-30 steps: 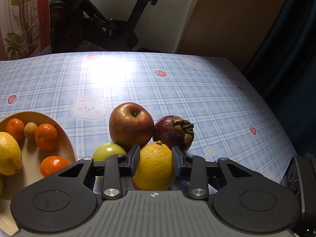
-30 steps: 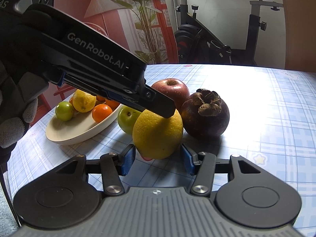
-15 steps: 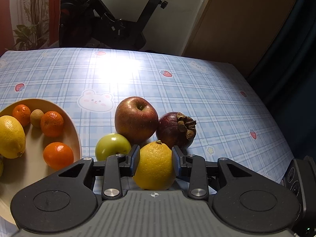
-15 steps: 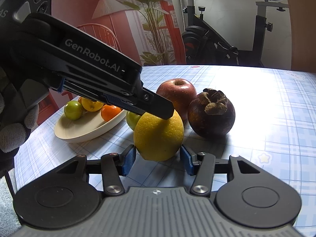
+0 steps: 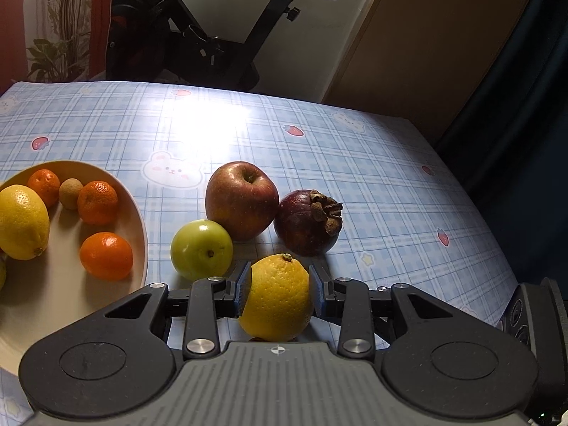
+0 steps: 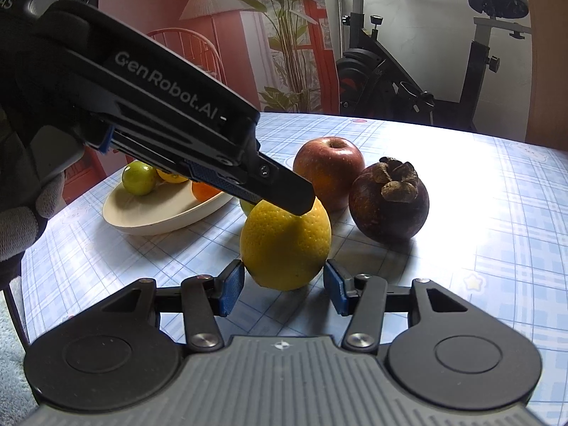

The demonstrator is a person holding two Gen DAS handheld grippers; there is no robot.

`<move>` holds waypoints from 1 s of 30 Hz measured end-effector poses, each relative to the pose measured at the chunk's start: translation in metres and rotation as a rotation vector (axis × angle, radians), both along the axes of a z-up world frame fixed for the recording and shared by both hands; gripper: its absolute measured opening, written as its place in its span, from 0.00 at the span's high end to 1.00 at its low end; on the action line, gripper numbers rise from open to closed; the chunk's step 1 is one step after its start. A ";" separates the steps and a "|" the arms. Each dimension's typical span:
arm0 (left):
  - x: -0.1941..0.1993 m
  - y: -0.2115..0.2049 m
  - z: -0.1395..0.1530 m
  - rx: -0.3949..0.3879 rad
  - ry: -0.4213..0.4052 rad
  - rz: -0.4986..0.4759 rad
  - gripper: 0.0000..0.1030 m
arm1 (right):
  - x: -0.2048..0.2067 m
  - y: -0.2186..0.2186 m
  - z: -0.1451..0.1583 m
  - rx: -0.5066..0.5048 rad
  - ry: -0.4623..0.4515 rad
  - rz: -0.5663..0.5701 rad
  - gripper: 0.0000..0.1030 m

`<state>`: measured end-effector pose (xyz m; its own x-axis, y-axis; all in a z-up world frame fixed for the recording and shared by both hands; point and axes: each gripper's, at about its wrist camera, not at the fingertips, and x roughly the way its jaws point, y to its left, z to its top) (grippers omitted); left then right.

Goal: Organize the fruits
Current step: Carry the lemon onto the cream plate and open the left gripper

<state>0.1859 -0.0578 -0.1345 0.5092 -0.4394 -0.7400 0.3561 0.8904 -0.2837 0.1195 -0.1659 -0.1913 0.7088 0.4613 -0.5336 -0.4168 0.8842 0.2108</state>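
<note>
My left gripper (image 5: 279,289) is shut on a yellow lemon (image 5: 277,298) and holds it a little above the table. The lemon also shows in the right wrist view (image 6: 285,245), with the left gripper's fingers (image 6: 284,191) across its top. My right gripper (image 6: 284,285) is open and empty, just short of the lemon. A red apple (image 5: 241,200), a dark mangosteen (image 5: 307,222) and a green fruit (image 5: 201,250) lie on the table beyond. A cream bowl (image 5: 136,220) at the left holds a lemon, several small oranges and a small brown fruit.
The table has a blue plaid cloth (image 5: 372,177); its right edge drops off beside a dark curtain. An exercise bike (image 5: 198,35) stands behind the table. In the right wrist view the bowl (image 6: 156,216) sits left of the fruits.
My left gripper has lifted the lemon and drawn back from the apple and mangosteen. The right gripper has also backed off a little and stays open.
</note>
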 end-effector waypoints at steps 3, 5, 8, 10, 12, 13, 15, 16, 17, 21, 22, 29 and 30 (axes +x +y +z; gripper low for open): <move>-0.003 0.009 -0.001 -0.046 0.019 0.034 0.64 | -0.001 0.002 -0.001 -0.006 -0.003 0.029 0.49; -0.004 0.014 -0.001 -0.066 0.028 0.045 0.64 | 0.000 0.003 -0.001 -0.013 -0.006 0.047 0.49; -0.007 0.018 -0.001 -0.079 0.033 0.052 0.64 | 0.001 0.004 -0.001 -0.020 -0.010 0.054 0.49; -0.008 0.018 -0.001 -0.079 0.031 0.051 0.64 | 0.001 0.004 -0.002 -0.015 -0.008 0.054 0.49; -0.009 0.017 -0.002 -0.073 0.024 0.050 0.64 | 0.000 0.005 -0.002 -0.015 -0.008 0.055 0.49; -0.010 0.017 -0.002 -0.071 0.019 0.051 0.64 | 0.000 0.006 -0.002 -0.016 -0.010 0.055 0.49; -0.011 0.016 -0.003 -0.058 0.011 0.055 0.64 | -0.002 0.007 -0.002 -0.018 -0.016 0.062 0.49; -0.013 0.017 -0.004 -0.050 0.007 0.057 0.64 | -0.004 0.007 -0.001 -0.023 -0.023 0.067 0.49; -0.014 0.019 -0.005 -0.047 0.005 0.061 0.64 | -0.005 0.009 -0.001 -0.033 -0.030 0.072 0.49; -0.020 0.033 -0.006 -0.067 0.017 0.086 0.64 | -0.013 0.023 0.000 -0.082 -0.061 0.102 0.49; -0.021 0.036 -0.006 -0.070 0.020 0.091 0.64 | -0.014 0.025 0.000 -0.077 -0.060 0.111 0.49; -0.031 0.061 0.001 -0.103 0.024 0.122 0.64 | -0.011 0.044 0.001 -0.079 -0.048 0.152 0.49; -0.031 0.062 0.003 -0.104 0.019 0.126 0.64 | -0.009 0.046 0.002 -0.077 -0.046 0.155 0.49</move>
<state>0.1554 0.0046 -0.1315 0.5511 -0.4478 -0.7041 0.2374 0.8931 -0.3822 0.1103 -0.1203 -0.1890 0.6571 0.5257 -0.5402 -0.5567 0.8217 0.1225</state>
